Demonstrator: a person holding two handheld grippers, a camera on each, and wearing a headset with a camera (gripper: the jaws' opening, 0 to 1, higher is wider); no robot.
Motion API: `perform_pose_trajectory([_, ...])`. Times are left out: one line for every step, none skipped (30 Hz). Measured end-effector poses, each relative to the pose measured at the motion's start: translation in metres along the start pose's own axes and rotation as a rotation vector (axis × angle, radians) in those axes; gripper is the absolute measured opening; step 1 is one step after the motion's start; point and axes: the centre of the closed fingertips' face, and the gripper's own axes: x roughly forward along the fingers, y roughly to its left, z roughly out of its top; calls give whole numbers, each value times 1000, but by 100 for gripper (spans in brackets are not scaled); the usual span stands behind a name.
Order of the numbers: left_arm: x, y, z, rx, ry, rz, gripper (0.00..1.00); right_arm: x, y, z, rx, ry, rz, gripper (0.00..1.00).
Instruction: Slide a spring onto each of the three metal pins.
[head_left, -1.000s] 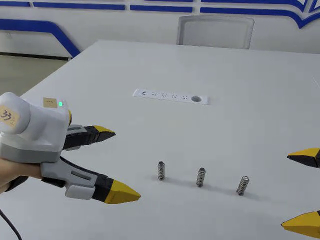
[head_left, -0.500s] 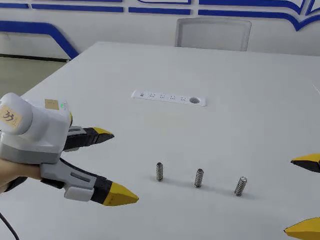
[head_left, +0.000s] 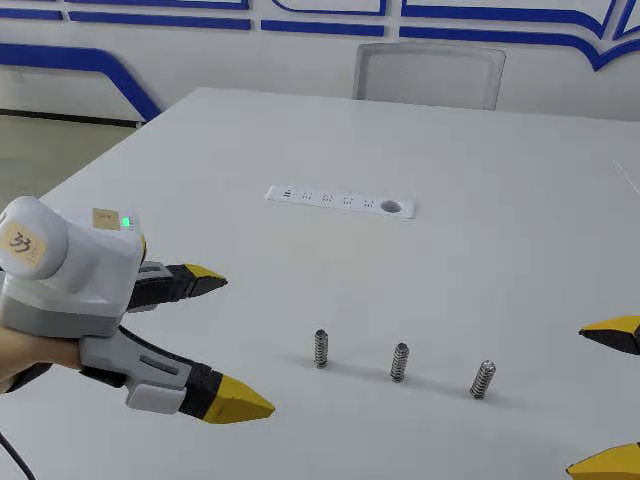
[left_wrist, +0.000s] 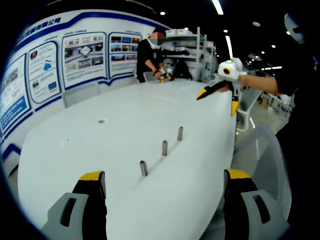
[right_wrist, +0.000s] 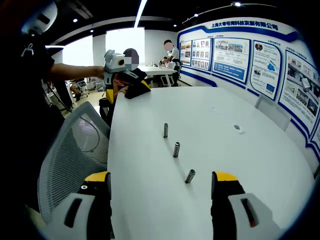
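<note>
springs (head_left: 399, 362): three in a row on the table (head_left: 450, 260), between the left gripper (head_left: 235, 342) and the right gripper (head_left: 582, 398), well apart from both. each looks coiled from base to near the top of its post, so all three pins (head_left: 321, 333) seem loaded.
right spring (head_left: 482, 379): nearest in the row. it leans a little, while the other two stand upright.
handling: small, light, bare steel wire, likely slick. squashy end to end, stiffer across the coils. a hard pinch could bend one or shoot it away. i cannot tell whether the pins are fixed to the table, so a knock may tip one.
hold: across the coils at mid height with a light squeeze, then travel straight along the pin.
left gripper: near left, fingers spread wide with nothing between them, tips aimed toward the row.
right gripper: at the near right edge, yellow tips wide apart, nothing held.
in the way: bare table lies between either gripper and the row. the risk i judge is a wide jaw brushing the neighbour spring.
power strip (head_left: 340, 201): flat on the table beyond the row, well apart from it.
chair (head_left: 428, 72): at the table's far edge.
wall (head_left: 250, 50): white with blue bands, behind the chair.
</note>
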Motion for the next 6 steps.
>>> perform_pose_trajectory([0, 0, 1, -2, -4, 0, 100, 0, 0, 0, -2, 4, 0, 83])
perform_pose_trajectory([0, -1, 2, -3, -9, -2, 100, 0, 0, -1, -2, 7, 0, 83])
perform_pose_trajectory([1, -1, 3, -4, -16, -5, 100, 0, 0, -1, -2, 9, 0, 83])
perform_pose_trajectory([1, -1, 5, -5, -24, -8, 100, 0, 1, -1, -2, 12, 0, 83])
perform_pose_trajectory([1, -1, 6, -5, -27, -9, 100, 0, 1, -1, -2, 14, 0, 83])
perform_pose_trajectory([2, -1, 8, -3, -30, -9, 100, 0, 2, -1, 0, 15, -1, 83])
